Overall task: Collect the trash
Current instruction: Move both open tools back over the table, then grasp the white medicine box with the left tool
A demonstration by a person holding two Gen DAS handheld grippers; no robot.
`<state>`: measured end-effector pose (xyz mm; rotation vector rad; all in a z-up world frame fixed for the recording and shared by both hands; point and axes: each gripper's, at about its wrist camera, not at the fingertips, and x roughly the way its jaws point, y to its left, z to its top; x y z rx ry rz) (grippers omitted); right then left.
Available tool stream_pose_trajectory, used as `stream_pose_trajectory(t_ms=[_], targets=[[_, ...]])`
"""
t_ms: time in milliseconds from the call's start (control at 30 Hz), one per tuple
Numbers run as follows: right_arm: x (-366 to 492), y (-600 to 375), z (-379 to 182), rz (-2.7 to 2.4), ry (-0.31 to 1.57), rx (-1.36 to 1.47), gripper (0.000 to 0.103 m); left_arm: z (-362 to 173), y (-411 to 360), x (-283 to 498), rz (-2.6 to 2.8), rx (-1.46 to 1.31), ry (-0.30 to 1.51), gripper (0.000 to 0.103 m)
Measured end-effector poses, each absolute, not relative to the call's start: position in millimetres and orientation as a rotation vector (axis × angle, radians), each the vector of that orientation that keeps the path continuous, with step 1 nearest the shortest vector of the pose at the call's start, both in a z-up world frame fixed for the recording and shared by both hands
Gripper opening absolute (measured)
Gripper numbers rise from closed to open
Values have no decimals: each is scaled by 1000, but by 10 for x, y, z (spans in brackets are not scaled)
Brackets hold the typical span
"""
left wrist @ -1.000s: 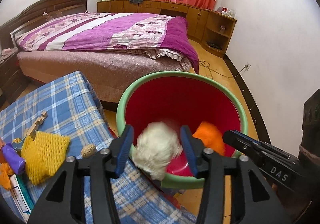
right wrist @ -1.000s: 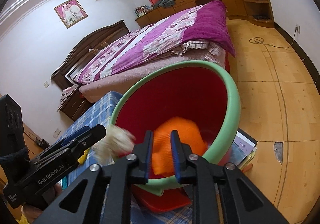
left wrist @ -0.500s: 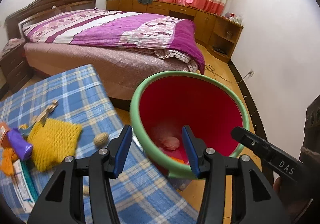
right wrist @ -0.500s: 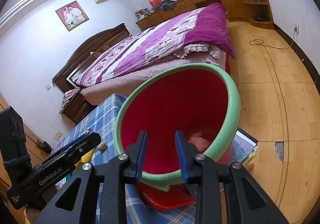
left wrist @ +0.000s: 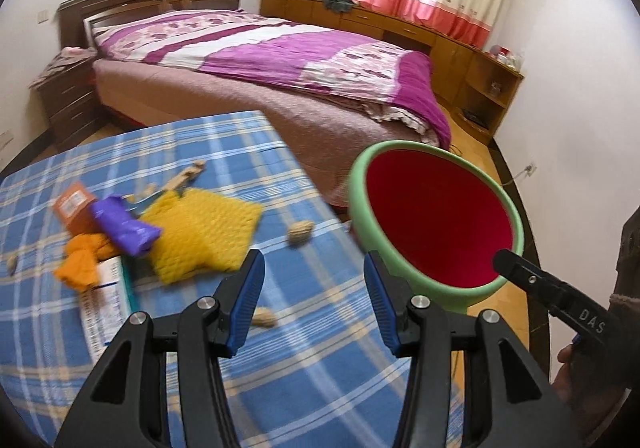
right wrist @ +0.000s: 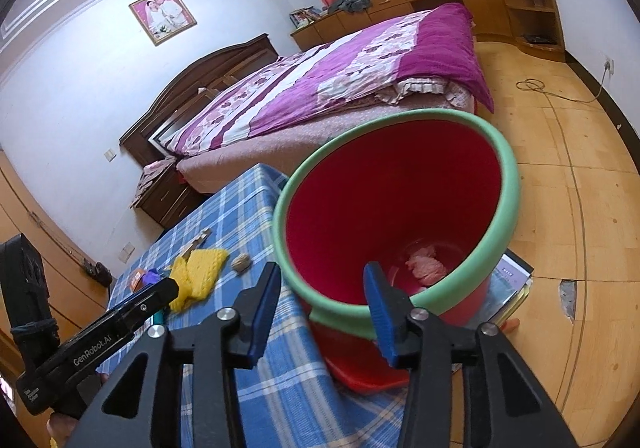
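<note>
Grippers both spread and empty: left gripper (left wrist: pixel 314 298) over tabletop (left wrist: pixel 304 376), right gripper (right wrist: pixel 320 298) at bin (right wrist: pixel 510 183) rim. Between pickups; next, yellow net (left wrist: pixel 204 232) or nutshell (left wrist: pixel 300 232) nearby.

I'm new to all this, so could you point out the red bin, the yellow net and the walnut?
red bin (right wrist: pixel 510 183): right wrist view, green rim.
yellow net (left wrist: pixel 204 234): left wrist view, middle of mesh.
walnut (left wrist: pixel 300 232): left wrist view, shell centre.

Smooth plastic bin (right wrist: pixel 508 183) beside a checked cloth table cover (left wrist: pixel 320 376).
</note>
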<state>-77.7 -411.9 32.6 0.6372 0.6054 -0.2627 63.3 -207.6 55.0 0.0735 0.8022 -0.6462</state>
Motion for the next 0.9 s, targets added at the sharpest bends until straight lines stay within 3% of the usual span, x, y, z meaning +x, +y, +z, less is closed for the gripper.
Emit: stream_pose_trajectory(t_ms=[900], targets=[[-547,-3578,292,-192,695,584,54,188,-922,957,-270,25,864,58]])
